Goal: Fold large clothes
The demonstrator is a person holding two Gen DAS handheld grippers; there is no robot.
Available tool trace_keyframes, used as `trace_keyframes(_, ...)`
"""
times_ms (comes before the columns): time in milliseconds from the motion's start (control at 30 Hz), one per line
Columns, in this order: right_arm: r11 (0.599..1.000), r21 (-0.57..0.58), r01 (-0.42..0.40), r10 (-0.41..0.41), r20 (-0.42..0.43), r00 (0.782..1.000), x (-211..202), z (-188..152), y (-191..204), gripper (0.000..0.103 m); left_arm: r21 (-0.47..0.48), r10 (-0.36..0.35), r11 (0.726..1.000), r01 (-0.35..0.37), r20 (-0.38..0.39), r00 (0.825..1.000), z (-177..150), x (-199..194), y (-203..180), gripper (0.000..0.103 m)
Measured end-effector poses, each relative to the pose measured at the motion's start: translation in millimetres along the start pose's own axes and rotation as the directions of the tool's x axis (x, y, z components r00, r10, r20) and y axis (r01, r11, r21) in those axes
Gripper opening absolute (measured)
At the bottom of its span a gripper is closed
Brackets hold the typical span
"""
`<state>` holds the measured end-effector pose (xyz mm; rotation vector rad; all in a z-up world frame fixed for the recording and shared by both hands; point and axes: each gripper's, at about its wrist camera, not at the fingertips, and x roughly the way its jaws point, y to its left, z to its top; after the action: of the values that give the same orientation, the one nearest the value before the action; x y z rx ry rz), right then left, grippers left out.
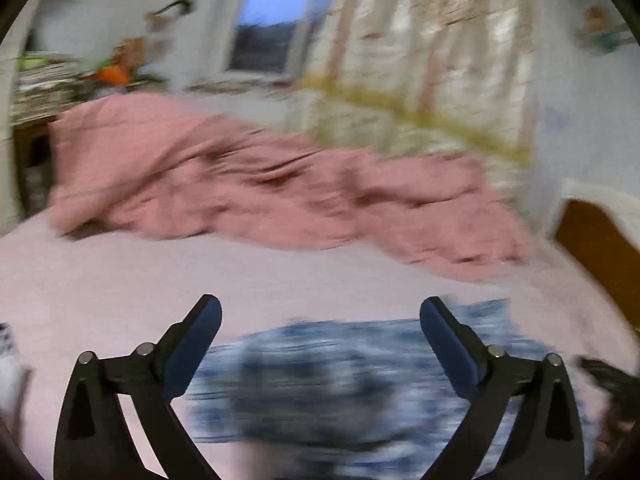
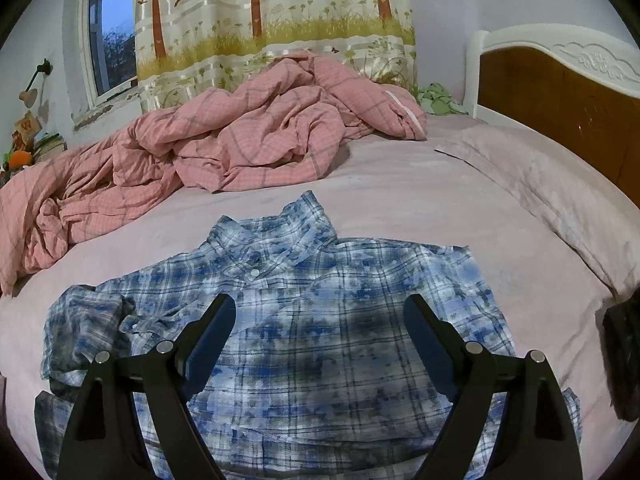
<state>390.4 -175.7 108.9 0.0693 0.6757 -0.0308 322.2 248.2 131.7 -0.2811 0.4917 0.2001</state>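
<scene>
A blue and white plaid shirt (image 2: 328,320) lies face up on the pink bed sheet (image 2: 400,200), collar toward the far side, with its left sleeve bunched up at the left. My right gripper (image 2: 320,312) hovers over the shirt's chest, open, with nothing between its fingers. The left wrist view is heavily blurred. There the same shirt (image 1: 332,384) shows as a blue smear below my left gripper (image 1: 320,312), whose jaws stand wide open and empty above the cloth.
A crumpled pink checked duvet (image 2: 224,140) lies across the far half of the bed. A wooden headboard (image 2: 560,92) with white trim stands at the right, a pink pillow (image 2: 552,184) before it. A dark object (image 2: 624,360) sits at the right edge. A patterned curtain (image 2: 272,20) and a window (image 2: 112,32) fill the back wall.
</scene>
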Motion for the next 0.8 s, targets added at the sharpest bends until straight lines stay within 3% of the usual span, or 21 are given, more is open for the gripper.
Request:
trace_keyframes(33,1.0,-0.002,-0.001,0.001,0.001,1.0,-0.3,0.1,0.7,0.087,-0.009,0.056,0.998,-0.056,-0.046,0.997,-0.7,13.3,12.3,0.099)
trace_keyframes(100,1.0,-0.012,-0.004,0.004,0.006,1.0,-1.2,-0.1,3.7,0.087,-0.023,0.087,0.996,-0.091,-0.142,0.986,-5.8,40.2,32.7,0.099)
trace_keyframes(200,0.999,-0.034,0.001,-0.001,0.003,1.0,0.1,-1.9,9.9,0.087,-0.079,0.15,0.981,-0.176,-0.263,0.953,-18.4,77.0,64.5,0.098)
trace_keyframes(267,0.999,-0.043,0.005,-0.005,-0.003,1.0,1.5,-3.2,13.2,0.087,-0.159,0.131,0.969,-0.19,-0.326,0.936,-31.1,97.4,85.3,0.093)
trace_keyframes(400,0.999,-0.054,0.007,-0.007,-0.009,1.0,2.8,-3.8,16.5,0.087,-0.252,0.013,0.958,-0.138,-0.441,0.897,-60.9,135.4,106.6,0.074)
trace_keyframes(467,0.999,-0.051,0.006,-0.006,-0.004,1.0,2.6,-3.7,16.5,0.087,-0.298,-0.049,0.951,-0.075,-0.388,0.92,-67.0,135.4,114.0,0.074)
trace_keyframes(533,0.999,-0.041,0.004,-0.004,0.003,1.0,1.6,-3.6,15.3,0.087,-0.294,-0.083,0.955,-0.028,-0.361,0.929,-66.5,132.2,116.8,0.041)
trace_keyframes(567,0.999,-0.035,0.002,-0.002,0.004,1.0,2.1,-3.5,14.4,0.087,-0.292,-0.111,0.956,0.004,-0.35,0.93,-66.1,131.1,115.4,0.017)
trace_keyframes(600,1.0,-0.03,0.0,0.0,0.004,1.0,1.9,-2.5,12.8,0.087,-0.296,-0.157,0.954,0.052,-0.345,0.926,-66.3,131.1,111.7,0.008)
trace_keyframes(667,1.0,-0.02,0.0,0.0,0.0,1.0,2.1,-2.1,9.4,0.087,-0.277,-0.177,0.957,0.08,-0.346,0.921,-64.4,129.1,99.6,0.005)
trace_keyframes(733,1.0,-0.013,0.001,-0.001,-0.006,1.0,3.7,-2.2,6.6,0.087,-0.234,-0.179,0.966,0.106,-0.318,0.931,-53.0,117.6,81.0,0.005)
trace_keyframes(800,1.0,-0.009,0.003,-0.003,-0.007,1.0,4.4,-2.4,6.6,0.087,-0.216,-0.262,0.954,0.208,-0.259,0.93,-39.0,95.7,58.7,0.005)
